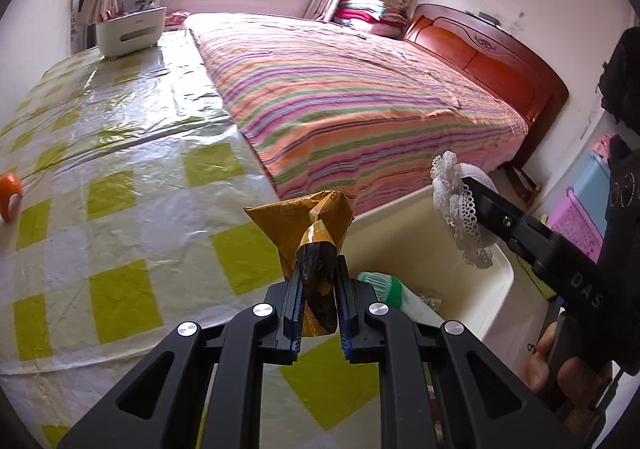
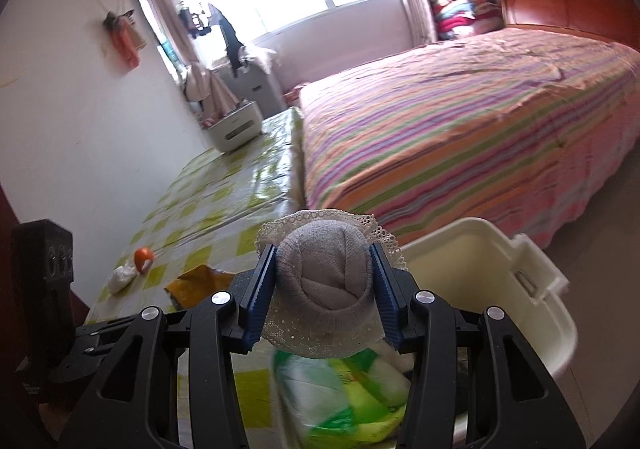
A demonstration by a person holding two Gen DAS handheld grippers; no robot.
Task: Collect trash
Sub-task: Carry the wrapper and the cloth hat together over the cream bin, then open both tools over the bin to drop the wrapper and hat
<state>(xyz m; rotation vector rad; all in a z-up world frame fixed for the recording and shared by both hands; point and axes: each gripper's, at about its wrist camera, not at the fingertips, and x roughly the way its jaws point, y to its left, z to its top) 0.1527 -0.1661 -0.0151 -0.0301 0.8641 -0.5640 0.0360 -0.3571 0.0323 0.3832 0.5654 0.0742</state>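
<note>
from the left wrist view, the left tongs (image 1: 316, 289) are clenched on a crumpled yellow-brown wrapper (image 1: 308, 225), held above the edge of the tabletop (image 1: 120, 177), which wears a glossy cloth of green and white checks. just right of the wrapper sits a cream bin (image 1: 460, 289) with a green-and-white bag (image 1: 384, 289) inside. the right tongs (image 1: 476, 205) reach in from the right over the bin, gripping a grey rolled sock with lace trim (image 1: 460, 205); a hand (image 1: 548, 361) shows below them. an orange peel (image 1: 10, 195) lies at the far left of the tabletop, a white box (image 1: 130, 31) at its far end, and a striped bed (image 1: 360, 97) runs alongside.

over in the right wrist view, the right tongs (image 2: 324, 281) hold the sock (image 2: 326, 281) between both blue pads (image 2: 258, 301), above the bag (image 2: 348, 397) in the bin (image 2: 500, 273). the wrapper (image 2: 196, 281) shows to the left, and farther left the peel (image 2: 143, 258) lies beside a white wad (image 2: 122, 278).
</note>
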